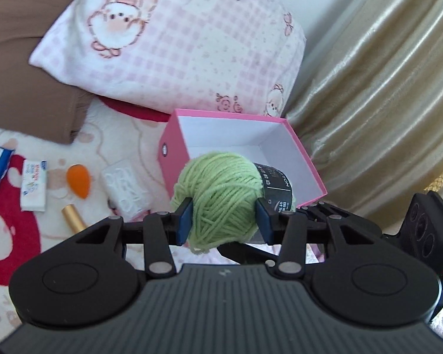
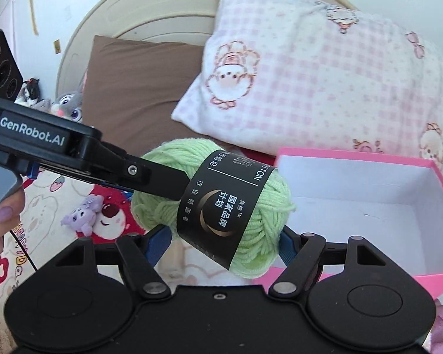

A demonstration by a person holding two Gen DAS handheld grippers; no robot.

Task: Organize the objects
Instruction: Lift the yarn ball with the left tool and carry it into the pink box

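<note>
A green yarn ball (image 1: 218, 177) with a black paper band hangs in the air in front of an open pink box (image 1: 227, 115) with a white inside. My left gripper (image 1: 224, 203) is shut on the ball, its blue pads pressing the ball's two sides. In the right wrist view the same ball (image 2: 268, 206) sits between my right gripper's (image 2: 221, 242) blue pads, which touch its lower sides. The left gripper's finger (image 2: 159, 177) comes in from the left and presses the ball. The pink box (image 2: 354, 155) lies just right of and behind the ball.
A pink checked pillow (image 1: 177, 44) and a brown pillow (image 1: 20, 59) lie behind the box, a gold curtain (image 1: 384, 103) to the right. On the blanket lie an orange sponge (image 1: 78, 181), tissue packs (image 1: 34, 188), a gold tube (image 1: 72, 216) and a white box (image 1: 125, 188). Plush toys (image 2: 85, 212) lie left.
</note>
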